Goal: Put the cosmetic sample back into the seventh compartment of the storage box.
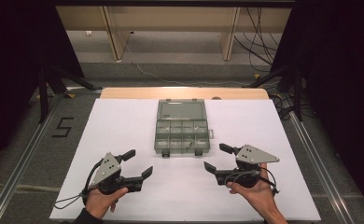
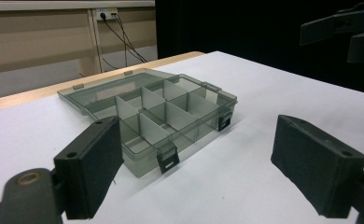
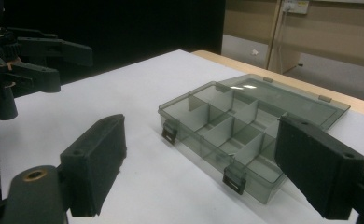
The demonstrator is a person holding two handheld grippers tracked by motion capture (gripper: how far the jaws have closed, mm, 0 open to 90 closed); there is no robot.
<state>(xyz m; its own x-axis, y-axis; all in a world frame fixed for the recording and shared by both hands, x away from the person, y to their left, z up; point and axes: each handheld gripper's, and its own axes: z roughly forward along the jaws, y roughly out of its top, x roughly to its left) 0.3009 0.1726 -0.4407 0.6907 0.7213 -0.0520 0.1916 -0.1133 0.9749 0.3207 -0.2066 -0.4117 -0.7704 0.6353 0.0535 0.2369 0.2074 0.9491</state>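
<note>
- So, your left gripper (image 1: 140,163) hangs low over the near-left part of the counter (image 1: 124,121), jaws spread wide, nothing between them.
- Your right gripper (image 1: 216,157) sits mirrored at near-right, jaws also released and empty, tips facing the middle.
- Both grippers are apart from the organizer box (image 1: 182,132); neither touches it.
- Box is a smoky clear plastic case, centre of the white counter, just ahead of the gap between your two grippers.
- Its lid (image 1: 181,111) is flipped fully open, lying flat on the far side.
- Tray part is split by dividers into small compartments; contents too faint to tell in the high view, they look bare in both gripper views.
- Two dark latches (image 2: 168,160) hang on the near front wall of the box.
- Left gripper view: box (image 2: 157,112) sits ahead between the jaws, your other gripper at top right.
- Right gripper view: box (image 3: 231,126) ahead, right of centre, partly behind the right jaw; other gripper at upper left.
</note>
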